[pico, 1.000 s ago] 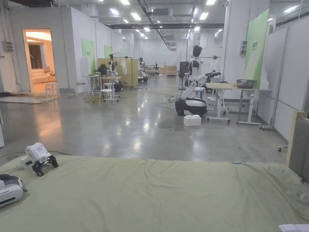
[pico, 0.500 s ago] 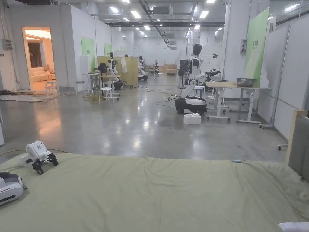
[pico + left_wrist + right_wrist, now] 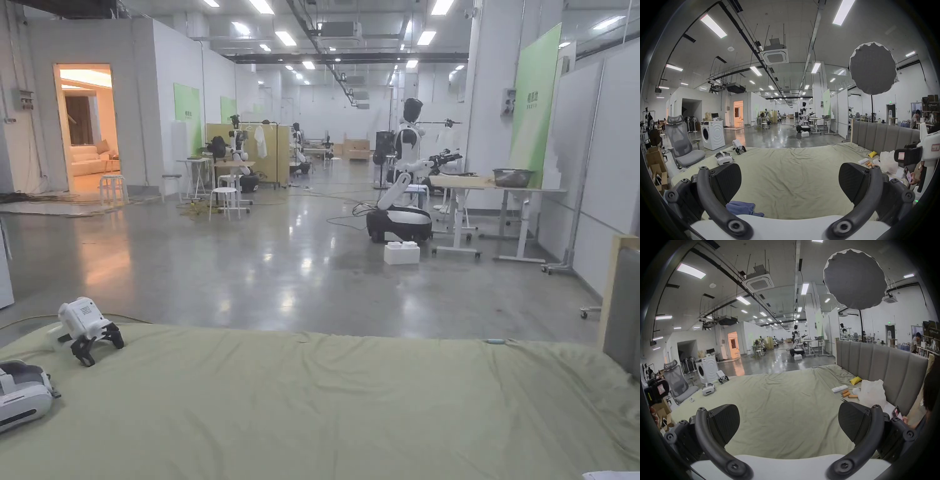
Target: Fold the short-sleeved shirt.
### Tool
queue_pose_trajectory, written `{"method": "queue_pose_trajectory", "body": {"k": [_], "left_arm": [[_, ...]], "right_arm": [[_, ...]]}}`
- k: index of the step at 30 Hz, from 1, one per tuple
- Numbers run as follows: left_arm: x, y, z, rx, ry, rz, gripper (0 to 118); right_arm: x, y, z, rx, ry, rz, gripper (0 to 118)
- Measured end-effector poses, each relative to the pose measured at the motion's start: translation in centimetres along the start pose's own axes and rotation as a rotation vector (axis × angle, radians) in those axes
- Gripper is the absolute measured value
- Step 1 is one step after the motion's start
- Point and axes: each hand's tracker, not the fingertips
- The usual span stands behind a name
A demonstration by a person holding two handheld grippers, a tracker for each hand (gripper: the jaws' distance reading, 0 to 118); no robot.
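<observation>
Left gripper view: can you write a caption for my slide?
Open left gripper over a green bed, blue cloth below its fingers, headset and spare gripper at the far corner.

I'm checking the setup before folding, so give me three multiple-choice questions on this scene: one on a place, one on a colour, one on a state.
1. The white headset lies: A on the floor; B on the sheet; C on a chair.
2. The sheet is: A red; B black; C pale green.
3. The left tongs are: A open, empty; B shut on the sheet; C shut on the headset.
Answers: B, it rests on the sheet; C, green throughout; A, the jaws stand wide apart.
</observation>
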Motion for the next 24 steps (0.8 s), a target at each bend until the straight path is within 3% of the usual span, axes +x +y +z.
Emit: {"method": "queue_pose_trajectory", "body": {"k": [9,20,24], "left_arm": [[0.1,0.1,0.0,0.015,0.007,-0.007,118],[-0.1,-0.2,0.0,0.015,0.014,0.008,118],[-0.1,-0.4,-0.1,0.011,0.013,0.007,118]], "right_arm": [[-1.3,-0.2,0.2,0.005,-0.054,0.067,118],[-0.7,0.2,0.3,-0.003,0.005,0.011,118],[-0.6,-0.4,0.0,0.015,-0.032,-0.031,118]]}}
